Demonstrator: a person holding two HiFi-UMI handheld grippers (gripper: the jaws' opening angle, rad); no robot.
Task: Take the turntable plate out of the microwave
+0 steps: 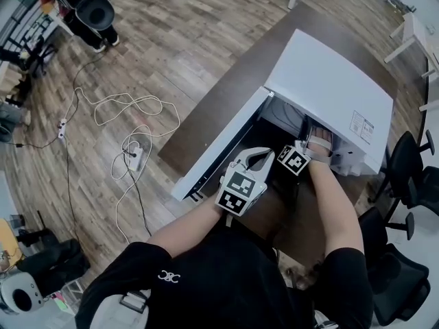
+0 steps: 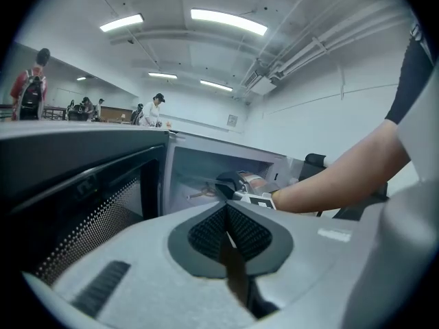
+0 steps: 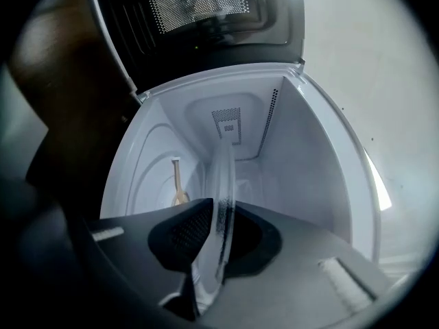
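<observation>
Closest in, the right gripper (image 3: 221, 211) has its dark ribbed pads clamped on the near rim of the turntable plate (image 3: 223, 170), a clear glass disc that runs edge-on straight out beyond its tips into the cavity. On the floor side of this gripper, a tan spoke of the roller ring (image 3: 177, 180) shows between the glass and the round recess, so the plate seems raised on the gripped side. Whether its far edge still rests on anything I cannot tell. On the other side, the white cavity wall (image 3: 302, 163) stands near the plate. My judgement is that the grip on this thin, slick rim is the weak point: the pads should stay firmly shut and the wrist should hold the disc flat, since a droop at the far end could lever the glass out. The pull should come straight back through the opening, with the disc kept between floor and ceiling and away from that side wall. Outside, the left gripper (image 2: 227, 214) hangs with its jaws together on nothing, just beside the open door (image 2: 82, 190) and short of the right one. It would do well to open and take the free rim once the plate clears the microwave (image 1: 329, 88). Further off lies the brown table (image 1: 226, 94), a fair place to set the glass down.
</observation>
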